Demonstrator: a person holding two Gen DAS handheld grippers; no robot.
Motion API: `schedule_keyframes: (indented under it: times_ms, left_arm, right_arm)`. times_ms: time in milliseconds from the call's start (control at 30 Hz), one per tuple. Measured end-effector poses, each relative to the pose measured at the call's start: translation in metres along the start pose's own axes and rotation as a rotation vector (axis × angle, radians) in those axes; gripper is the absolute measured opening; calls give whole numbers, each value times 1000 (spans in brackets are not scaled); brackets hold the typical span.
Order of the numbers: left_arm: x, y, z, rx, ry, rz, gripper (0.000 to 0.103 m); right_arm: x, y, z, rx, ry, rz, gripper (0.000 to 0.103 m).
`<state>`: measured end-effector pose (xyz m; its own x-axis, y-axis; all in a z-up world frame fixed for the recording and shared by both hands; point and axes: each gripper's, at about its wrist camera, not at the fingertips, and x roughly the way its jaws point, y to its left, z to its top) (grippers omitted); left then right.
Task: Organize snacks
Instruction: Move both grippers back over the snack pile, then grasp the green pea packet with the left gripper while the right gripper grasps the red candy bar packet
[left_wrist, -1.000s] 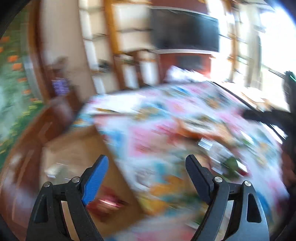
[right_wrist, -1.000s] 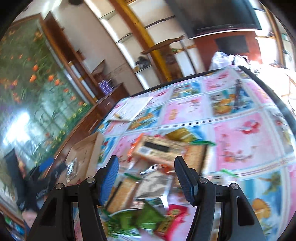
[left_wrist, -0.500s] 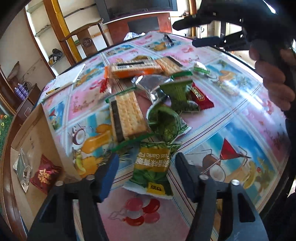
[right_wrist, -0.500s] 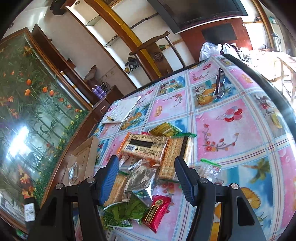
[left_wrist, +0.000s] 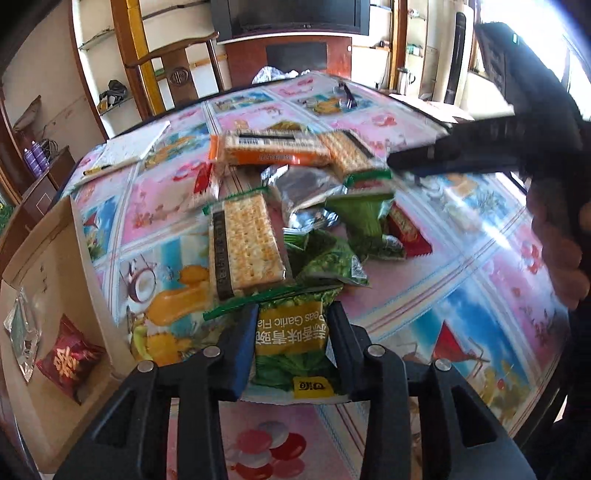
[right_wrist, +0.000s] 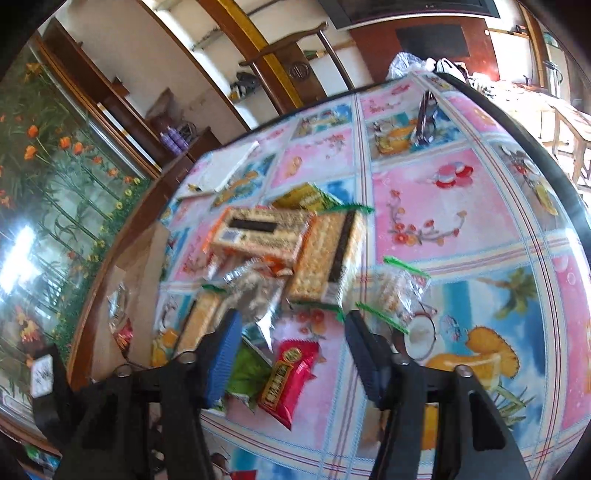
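Left wrist view: the left tongs (left_wrist: 291, 334) have just been closing, and the green garlic-pea packet (left_wrist: 293, 345) is seen pinched between the 2 pads at 6 o'clock. At 9 o'clock a cardboard box (left_wrist: 48, 258) stands at the table (left_wrist: 461, 302) edge, and 2 packets are already lying in it: a red pouch (left_wrist: 68, 363) and a clear one (left_wrist: 22, 336). The heap of snacks (left_wrist: 295, 206) is left unsorted at 12 o'clock, so the task is judged barely begun. The box wall is just beside the left pad, and little room is left on that side. The right tongs (left_wrist: 417, 162) reach in from 2 o'clock above the heap.

Right wrist view: the right tongs (right_wrist: 291, 349) have just been closing, yet they are seen spread with nothing pressed. A red packet (right_wrist: 288, 376) lies on the table between and below the pads at 6 o'clock. Cracker packs (right_wrist: 325, 254) lie at 12 o'clock. Bare tablecloth is open from 1 to 4 o'clock, up to the dark table rim (right_wrist: 554, 166). The box (right_wrist: 125, 280) is seen at 9 o'clock.
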<state>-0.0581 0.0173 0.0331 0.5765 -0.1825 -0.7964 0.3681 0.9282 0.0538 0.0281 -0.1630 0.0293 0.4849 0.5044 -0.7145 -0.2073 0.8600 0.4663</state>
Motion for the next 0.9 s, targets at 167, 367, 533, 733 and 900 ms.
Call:
schedule_keyframes:
  times_ms: [167,367,533,733,900]
  left_arm:
    - [-14,3,23,-13,-78,7,37]
    - [-8,11,59,-43,-132,23,37]
    - [6,15,67,-96,-164,-8,37]
    - [18,19,60,-102,-166,1,36]
    - [16,19,56,-119,-180,19,35]
  right_arm:
    - [7,4,-11,-40,49,-14,43]
    - [24,24,-28,-147,126,-49,36]
    - [29,38,-37,-258,116,-119,28]
    - [26,27,-32,-221,74,-134,19]
    - [8,32,-27,-202,-46,-112,19]
